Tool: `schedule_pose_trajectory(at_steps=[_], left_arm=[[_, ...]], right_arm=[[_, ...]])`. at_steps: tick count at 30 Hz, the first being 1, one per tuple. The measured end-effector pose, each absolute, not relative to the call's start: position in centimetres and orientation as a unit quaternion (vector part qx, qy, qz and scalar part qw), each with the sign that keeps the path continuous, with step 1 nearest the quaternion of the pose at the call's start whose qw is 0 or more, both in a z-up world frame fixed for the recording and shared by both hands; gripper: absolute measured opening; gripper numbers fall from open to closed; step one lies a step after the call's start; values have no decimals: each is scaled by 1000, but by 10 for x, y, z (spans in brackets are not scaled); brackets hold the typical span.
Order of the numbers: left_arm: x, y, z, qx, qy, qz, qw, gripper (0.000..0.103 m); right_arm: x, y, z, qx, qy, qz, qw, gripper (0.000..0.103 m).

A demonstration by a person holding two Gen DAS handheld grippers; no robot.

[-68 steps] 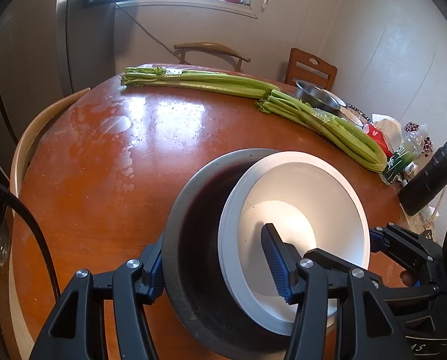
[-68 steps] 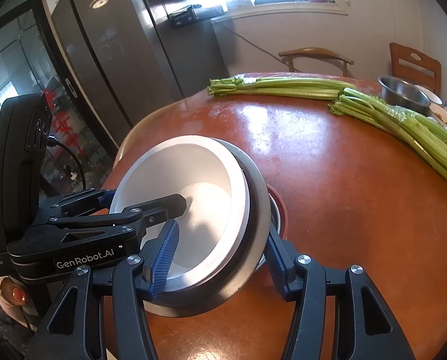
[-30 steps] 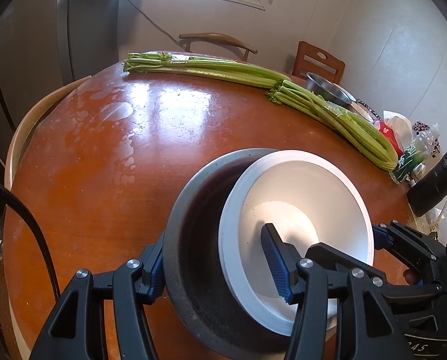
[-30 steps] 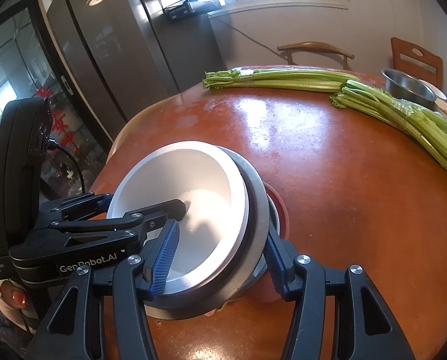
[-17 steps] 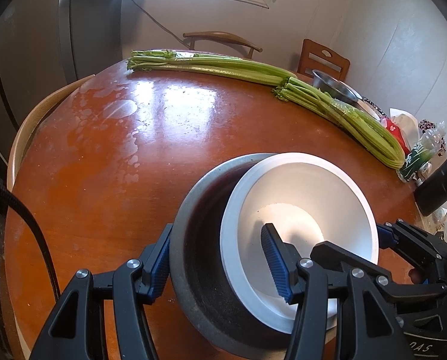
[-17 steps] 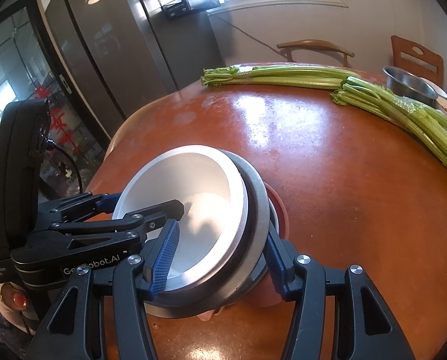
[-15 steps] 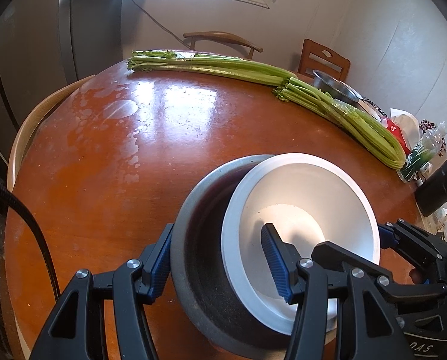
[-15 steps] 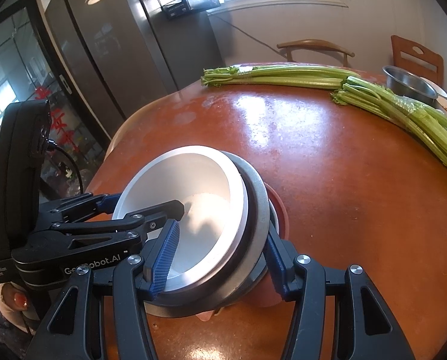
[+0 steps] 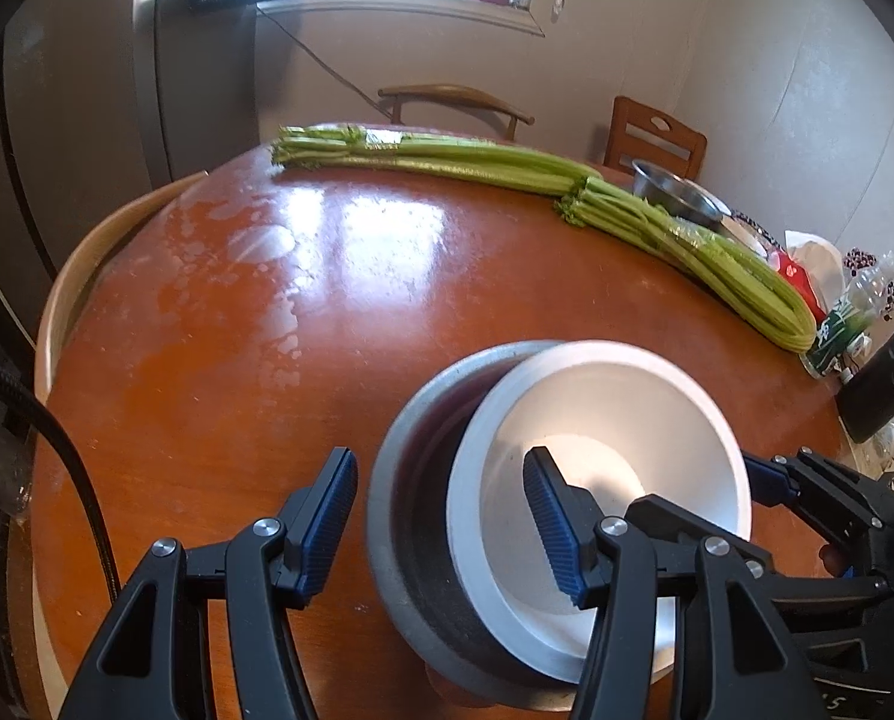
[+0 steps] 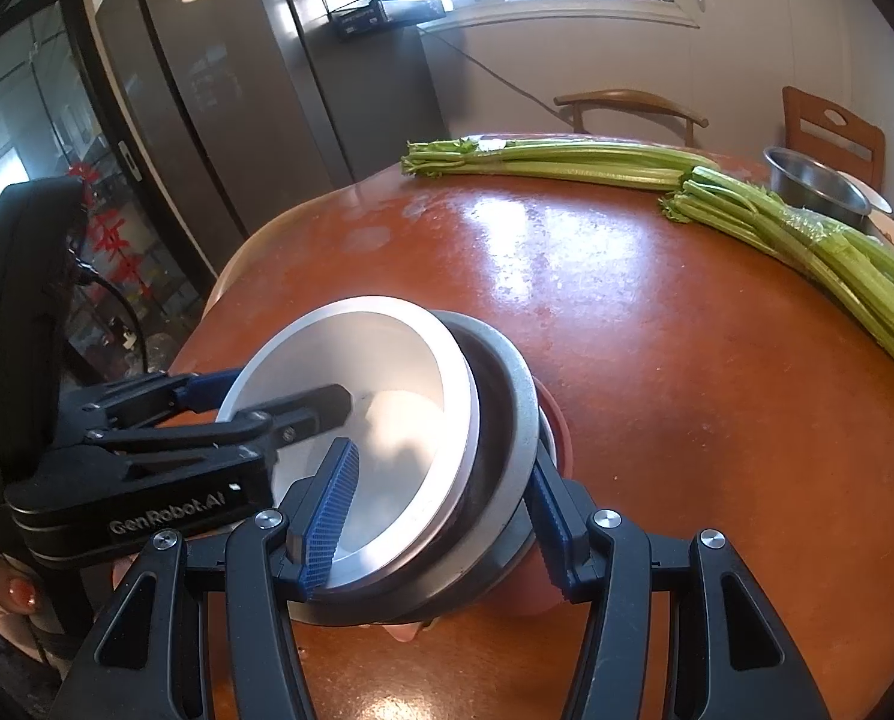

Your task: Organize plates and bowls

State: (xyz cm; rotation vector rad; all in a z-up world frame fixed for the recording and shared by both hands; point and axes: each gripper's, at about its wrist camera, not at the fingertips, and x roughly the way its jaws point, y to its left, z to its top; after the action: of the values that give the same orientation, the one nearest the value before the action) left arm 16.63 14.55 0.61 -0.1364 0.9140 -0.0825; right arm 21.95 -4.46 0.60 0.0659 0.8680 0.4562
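Note:
A white bowl (image 9: pixel 603 456) sits tilted inside a grey metal bowl (image 9: pixel 405 516) at the near edge of the round wooden table (image 9: pixel 267 324). A red-brown bowl (image 10: pixel 558 426) shows under them in the right wrist view. My left gripper (image 9: pixel 441 510) is open; its left pad (image 9: pixel 327 510) stands clear of the grey rim and its right pad (image 9: pixel 552 516) is inside the white bowl. My right gripper (image 10: pixel 441 516) is shut on the stacked bowls (image 10: pixel 387 420), one pad (image 10: pixel 327 516) inside the white bowl and the other outside the grey one.
Two celery bunches (image 9: pixel 507 174) lie across the far side of the table. A steel bowl (image 9: pixel 675 192), packets and a dark bottle (image 9: pixel 885 384) stand at the right edge. Chairs (image 9: pixel 453 102) ring the table. A refrigerator (image 10: pixel 237 90) stands at the left.
My left gripper has opened: its left pad has come off the grey bowl's rim, leaving a gap. The right gripper keeps its hold on the stack.

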Motion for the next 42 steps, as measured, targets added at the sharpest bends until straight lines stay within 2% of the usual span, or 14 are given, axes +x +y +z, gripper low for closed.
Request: schedule_pose_trajectory(at_steps=[14,24,27,32,42], left_arm=[[143,138,33,-47,403,-3,914,59],[90,116,45,-33,375,22,926,61],[65,106,42,-42,365,27,929,63],[31,90,28,-42,368,34,928,64],[-5,74,12,-35,376,44,925,64]], right_arm=[[202,-53,27,8,372,193,908,58],[147,-70,44,1,335,185,924,58],[123,-75,44,-6,321,176,931,65],[89,-83,39,-8,310,164,936,68],[45,-96,14,-7,320,143,937,69]])
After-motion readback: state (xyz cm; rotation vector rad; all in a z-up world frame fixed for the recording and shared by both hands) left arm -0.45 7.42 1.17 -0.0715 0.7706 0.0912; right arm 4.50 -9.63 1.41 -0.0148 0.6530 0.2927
